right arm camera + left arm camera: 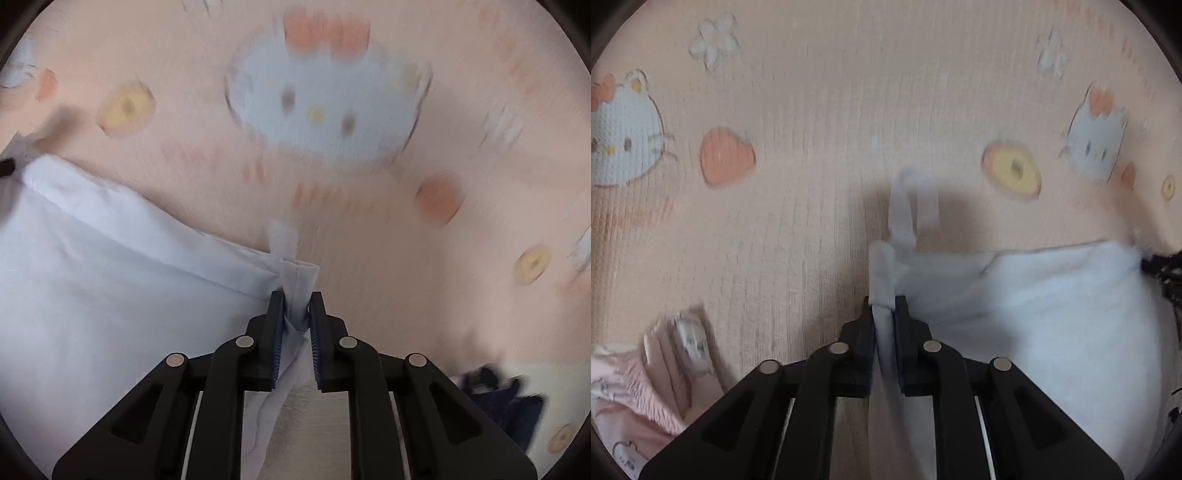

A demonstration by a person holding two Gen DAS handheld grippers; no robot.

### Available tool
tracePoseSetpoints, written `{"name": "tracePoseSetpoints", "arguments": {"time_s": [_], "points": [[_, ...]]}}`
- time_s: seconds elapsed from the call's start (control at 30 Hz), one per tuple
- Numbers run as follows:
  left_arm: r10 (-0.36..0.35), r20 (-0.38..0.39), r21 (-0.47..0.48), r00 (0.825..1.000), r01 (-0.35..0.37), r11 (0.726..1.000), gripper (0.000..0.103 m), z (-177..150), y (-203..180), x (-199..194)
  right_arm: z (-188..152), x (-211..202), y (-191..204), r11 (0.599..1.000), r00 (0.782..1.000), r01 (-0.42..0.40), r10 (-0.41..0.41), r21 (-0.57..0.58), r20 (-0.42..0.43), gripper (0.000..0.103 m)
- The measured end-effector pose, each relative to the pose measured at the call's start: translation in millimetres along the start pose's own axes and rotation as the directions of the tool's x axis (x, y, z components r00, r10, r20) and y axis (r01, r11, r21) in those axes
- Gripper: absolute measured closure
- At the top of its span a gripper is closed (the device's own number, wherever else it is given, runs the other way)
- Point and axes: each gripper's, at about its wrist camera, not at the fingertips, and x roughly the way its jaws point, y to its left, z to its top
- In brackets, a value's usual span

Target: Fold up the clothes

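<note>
Both tools, left tool [884, 314] and right tool [297, 310], pinching white garment [1034, 314] corners; at twelve o'clock, pink sheet [831, 110]; next, probably folding over evenly.

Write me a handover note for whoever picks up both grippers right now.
Left gripper: jaws shut on one corner of the white garment, by its strap.
Right gripper: jaws shut on the opposite corner.
Garment hangs stretched between them over the pink cartoon-cat sheet.
Pink clothes wait at the left; a dark item at the right.
Done: both corners gripped. Left: the fold itself.
</note>
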Motion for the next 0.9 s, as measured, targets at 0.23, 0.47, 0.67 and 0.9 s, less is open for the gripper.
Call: {"name": "tracePoseSetpoints", "arguments": {"time_s": [0.23, 0.47, 0.67, 0.9], "points": [[-0.094, -0.017, -0.060, 0.995, 0.093, 0.994, 0.084, 9.0, 18.9, 8.0, 3.2, -3.6, -20.4, 0.970, 0.981, -0.190, 0.183, 0.149, 0.064, 0.046], [-0.037, 0.044, 0.004, 0.998, 0.037, 0.999, 0.094, 21.6, 12.8, -0.5, 5.7, -13.3, -16.4, 0.972, 0.971, -0.205, 0.187, 0.117, 0.148, 0.090], [0.000, -0.023, -0.051, 1.000, -0.002, 0.999, 0.069, 33.9, 25.2, 9.2, 4.5, 11.9, -58.0, 0.884, 0.953, -0.299, 0.293, 0.359, 0.071, 0.061], [-0.087, -0.072, 0.075, 0.994, 0.092, 0.993, 0.061, 1.7, -16.4, -53.7, -22.9, -59.4, -58.9, 0.915, 0.967, -0.245, 0.206, 0.320, 0.150, 0.057]]}}
